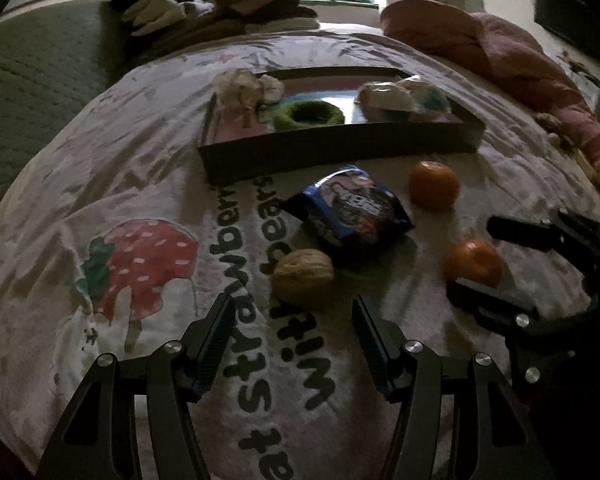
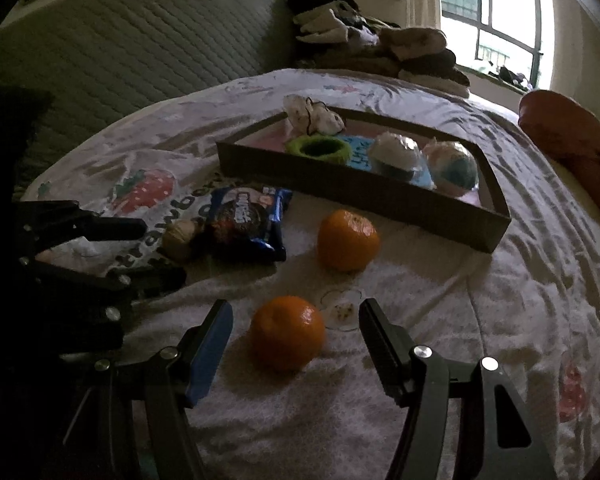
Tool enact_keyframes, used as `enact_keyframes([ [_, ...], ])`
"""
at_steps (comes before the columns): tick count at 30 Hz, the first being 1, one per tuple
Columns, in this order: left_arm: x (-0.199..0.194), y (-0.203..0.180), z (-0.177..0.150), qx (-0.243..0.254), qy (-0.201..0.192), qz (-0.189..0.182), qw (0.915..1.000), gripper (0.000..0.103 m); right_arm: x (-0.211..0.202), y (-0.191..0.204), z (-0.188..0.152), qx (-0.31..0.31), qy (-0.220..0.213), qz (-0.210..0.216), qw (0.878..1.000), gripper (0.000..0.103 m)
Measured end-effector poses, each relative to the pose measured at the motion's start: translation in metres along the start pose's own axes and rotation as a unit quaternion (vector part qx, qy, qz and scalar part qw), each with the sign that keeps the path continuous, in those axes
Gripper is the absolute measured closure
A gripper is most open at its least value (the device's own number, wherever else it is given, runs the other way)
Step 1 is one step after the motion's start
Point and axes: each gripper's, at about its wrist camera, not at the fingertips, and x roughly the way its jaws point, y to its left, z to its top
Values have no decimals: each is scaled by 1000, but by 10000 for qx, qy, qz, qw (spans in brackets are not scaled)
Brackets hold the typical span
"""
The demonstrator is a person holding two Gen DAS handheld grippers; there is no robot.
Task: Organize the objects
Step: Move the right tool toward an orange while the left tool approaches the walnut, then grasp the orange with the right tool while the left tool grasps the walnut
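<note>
Orange fruit, the near tangerine (image 2: pixel 287 332), sits between the right gripper (image 2: pixel 296 320)'s open jaws; closing comes next. The left gripper (image 1: pixel 294 312), also open, faces the walnut (image 1: pixel 302 276).

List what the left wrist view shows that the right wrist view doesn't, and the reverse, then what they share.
Only the left wrist view: the dark panel on the wall and the full strawberry print.

Only the right wrist view: the small bear print beside the near orange, and the window's frame.

Both: the tray, snack packet, walnut, far orange, and both open grippers, left and right.
</note>
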Motion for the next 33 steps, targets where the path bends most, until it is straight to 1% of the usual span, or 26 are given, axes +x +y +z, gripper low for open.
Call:
enact_keyframes([
  [5, 10, 0, 2, -47, 71, 166, 9998, 41, 8, 3, -5, 24, 77, -53, 10000, 38],
  [10, 14, 3, 4, -188, 72, 118, 9997, 41, 9, 5, -6, 36, 16, -59, 10000, 39],
  [14, 17, 4, 8, -228, 13, 154, 9996, 41, 11, 6, -5, 5, 27, -35, 10000, 43],
  [19, 22, 8, 9, -356, 38, 50, 9993, 41, 12, 6, -4, -23, 69, 16, 10000, 51],
  [21, 22, 6, 10, -321, 15, 43, 9995, 44, 11, 6, -4, -35, 68, 21, 10000, 58],
  [22, 22, 7, 10, -324, 4, 10, 9995, 49, 11, 6, -4, -27, 66, 23, 10000, 60],
  [23, 21, 7, 9, -335, -11, -17, 9994, 57, 11, 5, -4, -18, 65, 45, 10000, 63],
  [25, 21, 7, 10, -347, -29, -86, 9994, 68, 10, 5, -4, -6, 62, 86, 9999, 64],
  [33, 15, 8, 9, -333, -53, -163, 9993, 68, 5, -1, -3, 84, 1, 193, 9998, 64],
])
